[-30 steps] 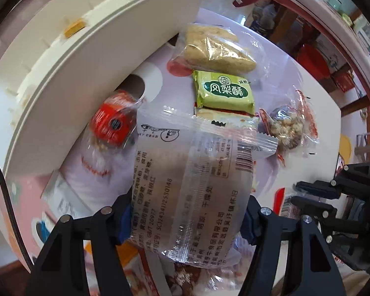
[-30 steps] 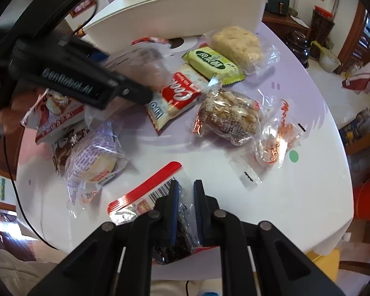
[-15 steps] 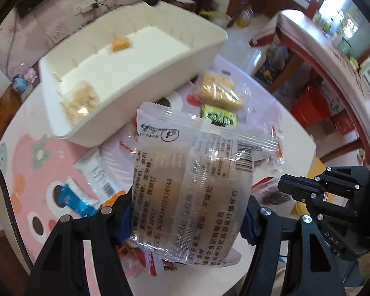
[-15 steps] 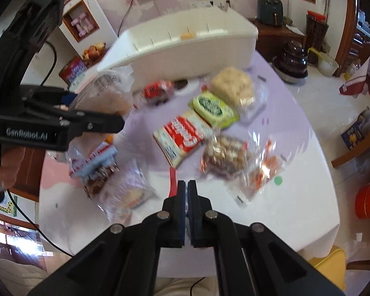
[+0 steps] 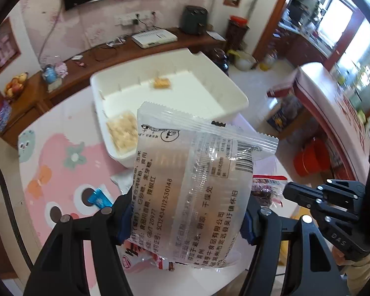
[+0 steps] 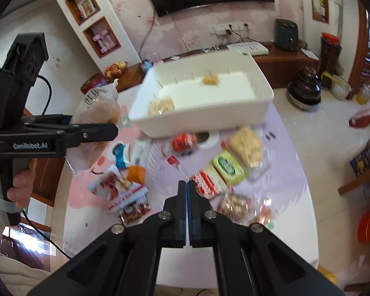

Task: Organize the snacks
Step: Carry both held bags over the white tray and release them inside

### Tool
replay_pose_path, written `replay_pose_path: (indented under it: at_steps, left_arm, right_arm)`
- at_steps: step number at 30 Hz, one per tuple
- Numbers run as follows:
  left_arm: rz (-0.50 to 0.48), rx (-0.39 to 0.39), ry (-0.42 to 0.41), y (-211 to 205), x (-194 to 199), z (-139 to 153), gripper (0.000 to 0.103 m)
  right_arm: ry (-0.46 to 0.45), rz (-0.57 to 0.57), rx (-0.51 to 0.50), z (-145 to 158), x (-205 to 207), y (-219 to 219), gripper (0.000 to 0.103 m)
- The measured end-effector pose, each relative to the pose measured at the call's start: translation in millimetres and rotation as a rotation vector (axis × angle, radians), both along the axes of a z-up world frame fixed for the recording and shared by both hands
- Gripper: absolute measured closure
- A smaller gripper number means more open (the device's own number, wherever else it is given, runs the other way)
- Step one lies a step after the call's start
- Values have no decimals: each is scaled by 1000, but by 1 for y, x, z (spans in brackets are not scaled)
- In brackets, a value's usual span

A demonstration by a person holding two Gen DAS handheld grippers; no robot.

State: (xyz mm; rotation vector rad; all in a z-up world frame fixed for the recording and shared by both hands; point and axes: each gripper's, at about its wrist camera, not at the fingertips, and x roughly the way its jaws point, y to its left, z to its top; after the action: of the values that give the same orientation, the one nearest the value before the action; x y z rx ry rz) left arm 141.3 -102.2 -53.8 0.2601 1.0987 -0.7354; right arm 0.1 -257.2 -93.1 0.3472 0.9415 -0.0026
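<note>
The clear plastic snack packet printed with black text (image 5: 192, 185) is now lifted well off the counter (image 6: 271, 234), pinched between the left gripper's (image 5: 185, 219) pads and carried up toward the white rectangular plastic bin (image 5: 236, 100); a second ago it hung low just beside the bin's wall. The right gripper (image 6: 187, 192) has let its red-edged packet go and risen, pressed together on nothing. Two snacks already lie in the bin, so I'd judge a drop inside comes next, with many wrapped snacks left below.
</note>
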Motion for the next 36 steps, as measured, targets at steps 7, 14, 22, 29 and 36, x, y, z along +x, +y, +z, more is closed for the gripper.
replay_pose_path:
  at_steps: [7, 14, 22, 29, 36]
  left_arm:
    - [128, -32, -41, -7, 32, 24, 37]
    - [238, -55, -89, -28, 69, 42, 37]
    - [355, -50, -119, -45, 112, 47, 36]
    - [420, 3, -105, -50, 139, 30, 17]
    - [484, -7, -108, -38, 140, 30, 11]
  right_arm:
    - [-69, 90, -53, 53, 38, -11, 103]
    - [-142, 132, -149, 101, 99, -35, 103]
    - [-150, 144, -184, 114, 165, -61, 103]
    - [-99, 139, -138, 102, 204, -77, 102]
    - [-80, 128, -138, 94, 202, -86, 68]
